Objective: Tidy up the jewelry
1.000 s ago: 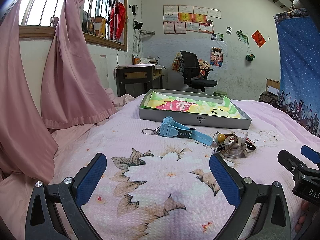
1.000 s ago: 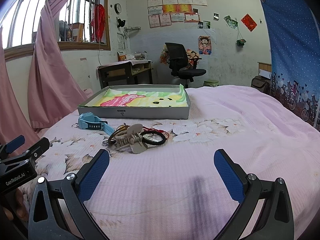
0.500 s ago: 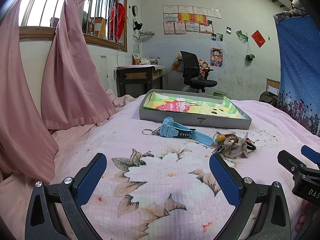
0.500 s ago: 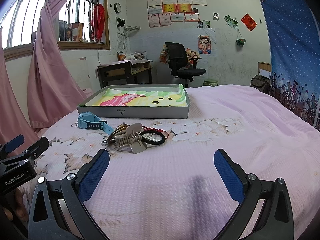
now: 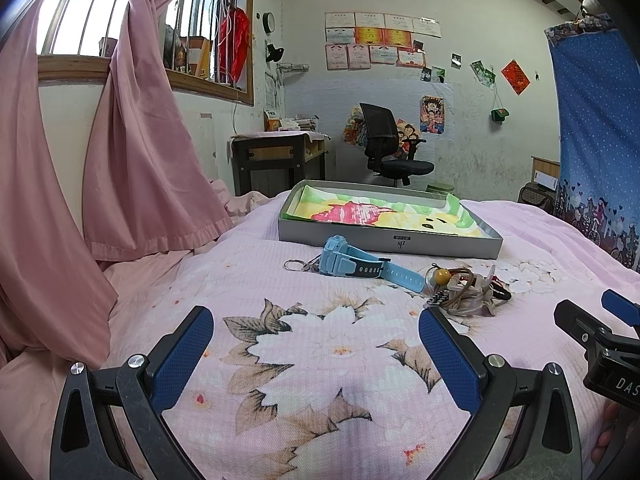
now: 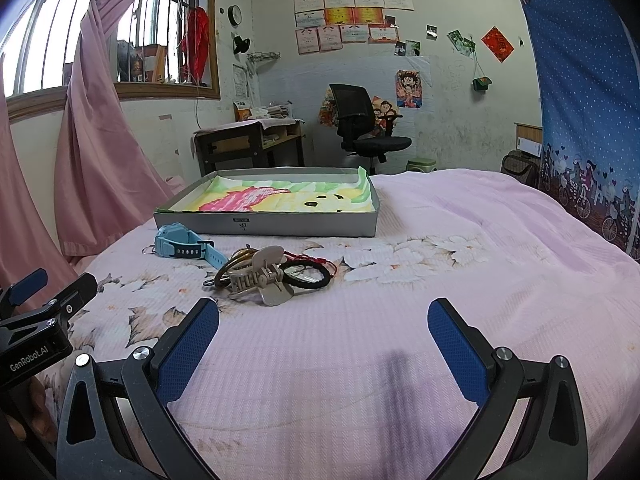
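A light blue watch (image 5: 352, 265) (image 6: 184, 245) lies on the pink floral bedspread in front of a shallow grey box (image 5: 392, 240) (image 6: 280, 225) lined with colourful paper. Beside the watch is a heap with a beige hair claw (image 6: 260, 276), a black hair tie (image 6: 306, 276), a red cord and a yellow bead (image 5: 441, 276). A small key ring (image 5: 294, 266) lies left of the watch. My left gripper (image 5: 316, 354) is open and empty, short of the watch. My right gripper (image 6: 324, 340) is open and empty, short of the heap.
Pink curtains (image 5: 120, 168) hang at the left of the bed. A desk (image 5: 276, 156) and a black office chair (image 5: 388, 148) stand behind the bed. A blue curtain (image 6: 588, 100) hangs at the right. The bedspread (image 6: 480, 240) stretches to the right of the box.
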`<state>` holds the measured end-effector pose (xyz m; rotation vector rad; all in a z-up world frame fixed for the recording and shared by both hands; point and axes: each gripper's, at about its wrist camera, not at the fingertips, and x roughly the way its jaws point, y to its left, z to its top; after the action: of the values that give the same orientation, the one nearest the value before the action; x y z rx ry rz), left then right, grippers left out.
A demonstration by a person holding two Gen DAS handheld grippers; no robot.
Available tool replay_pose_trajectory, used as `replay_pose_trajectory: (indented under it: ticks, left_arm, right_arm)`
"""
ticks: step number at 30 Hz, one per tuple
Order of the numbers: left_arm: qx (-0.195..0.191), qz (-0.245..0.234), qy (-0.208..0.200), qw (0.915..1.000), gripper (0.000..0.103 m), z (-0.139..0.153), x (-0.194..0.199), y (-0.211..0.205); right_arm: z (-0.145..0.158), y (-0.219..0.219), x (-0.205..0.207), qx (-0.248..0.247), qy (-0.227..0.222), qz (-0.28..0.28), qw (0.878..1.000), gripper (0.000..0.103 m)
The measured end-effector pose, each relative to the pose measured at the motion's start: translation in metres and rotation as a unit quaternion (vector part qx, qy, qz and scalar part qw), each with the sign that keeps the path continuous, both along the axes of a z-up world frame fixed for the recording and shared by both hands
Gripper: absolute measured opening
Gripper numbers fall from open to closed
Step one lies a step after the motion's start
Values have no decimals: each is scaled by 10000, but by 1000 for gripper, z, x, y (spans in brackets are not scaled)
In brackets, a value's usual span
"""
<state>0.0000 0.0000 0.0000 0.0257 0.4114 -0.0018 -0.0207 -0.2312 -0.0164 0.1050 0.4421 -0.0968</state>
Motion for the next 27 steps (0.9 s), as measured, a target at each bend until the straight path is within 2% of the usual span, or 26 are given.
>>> replay_pose_trajectory:
  ticks: [27]
  left_arm:
    - [12, -14, -1, 10000, 103, 0, 0, 0]
  right_arm:
    - [-3, 0, 1, -8, 15, 17, 10000, 102]
